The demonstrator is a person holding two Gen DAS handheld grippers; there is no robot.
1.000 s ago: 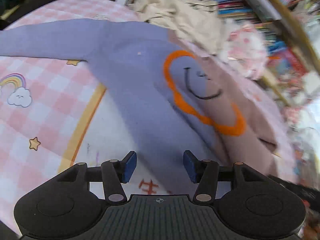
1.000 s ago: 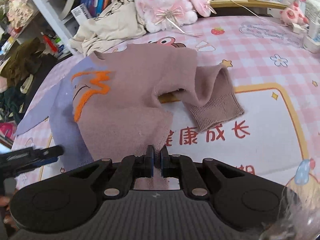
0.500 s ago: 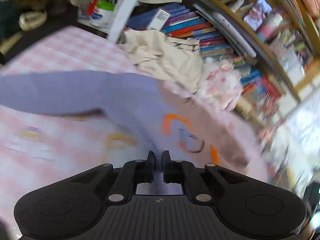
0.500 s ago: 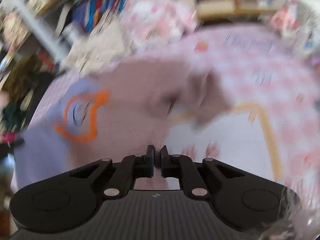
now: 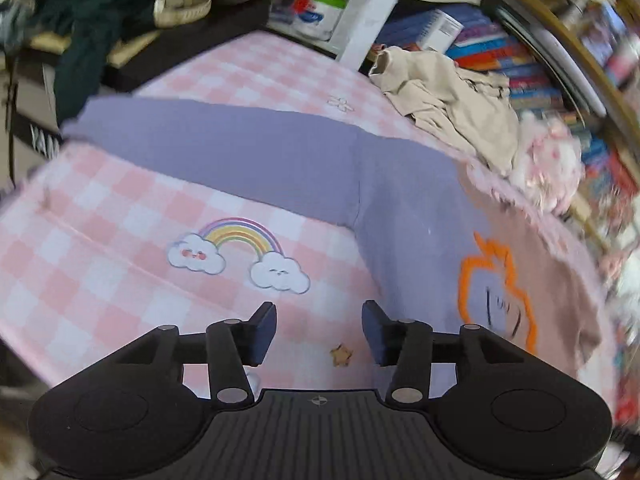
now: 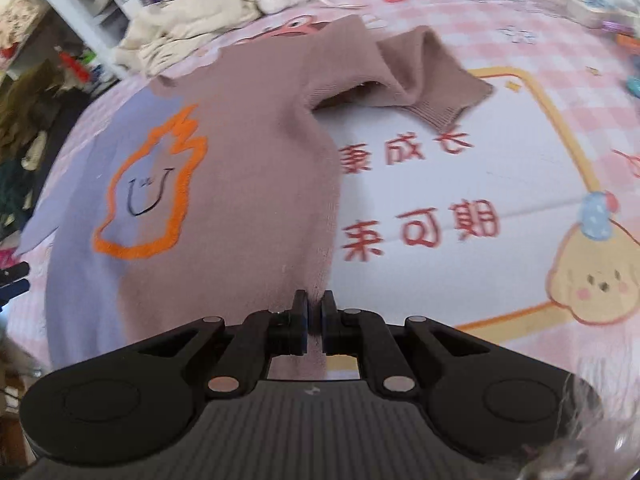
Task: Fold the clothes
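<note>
**Holding the sweater hem on the right, left claw free**

We find the right gripper (image 6: 314, 322) pitched steeply down over the pink checked mat (image 6: 560, 60), its jaws pinched on the mauve hem of the sweater (image 6: 256, 168). The fabric rises from the mat into the pads. The sweater lies spread across the mat, lilac on one half, mauve on the other, with an orange-outlined smiling face on the chest. Its mauve sleeve (image 6: 432, 80) is bent back beside the body.

We note the left gripper (image 5: 319, 330) also angled down, above bare mat just beside the lilac edge. Its jaws are opening and nothing sits between them. The lilac sleeve (image 5: 224, 152) stretches out flat beyond it.
</note>
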